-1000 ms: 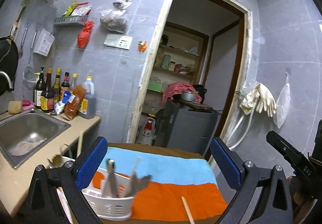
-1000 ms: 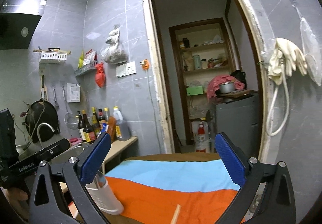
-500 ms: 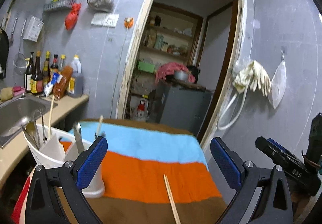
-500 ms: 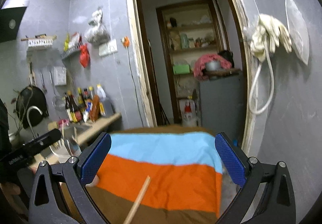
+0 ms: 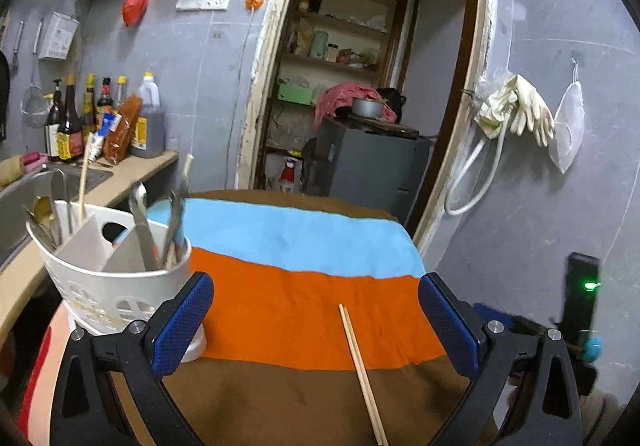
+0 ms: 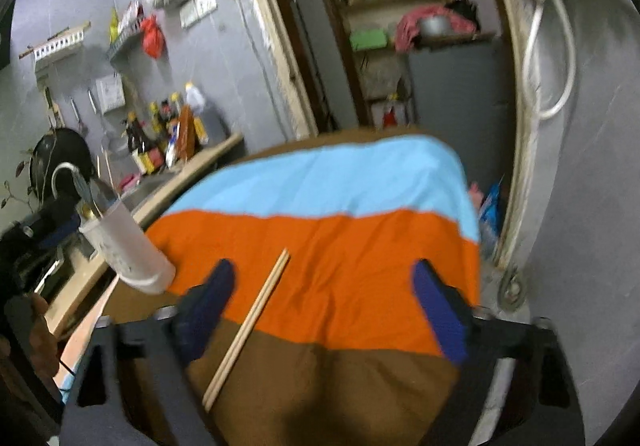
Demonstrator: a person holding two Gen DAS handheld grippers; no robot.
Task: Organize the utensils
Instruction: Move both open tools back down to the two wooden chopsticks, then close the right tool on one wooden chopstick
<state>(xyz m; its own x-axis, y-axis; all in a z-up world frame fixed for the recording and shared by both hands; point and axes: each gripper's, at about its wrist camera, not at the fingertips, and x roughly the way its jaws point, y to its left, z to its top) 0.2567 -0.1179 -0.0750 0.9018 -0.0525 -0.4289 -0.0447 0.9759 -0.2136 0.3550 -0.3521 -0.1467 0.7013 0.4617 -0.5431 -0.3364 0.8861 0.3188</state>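
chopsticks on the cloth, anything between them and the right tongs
Nothing visible: the pair of wooden chopsticks lies bare on the orange-and-brown striped cloth, between the closing right tongs, not yet touched. The white plastic utensil holder stands off to the side.

We have lowered both tongs toward the striped cloth: the pair of wooden chopsticks (image 6: 248, 326) now lies lower centre between the closing right tongs (image 6: 332, 310), untouched.

A cloth (image 5: 304, 286) striped blue, orange and brown bears pale wooden chopsticks (image 5: 362, 374) beside a white holder (image 5: 108, 294).
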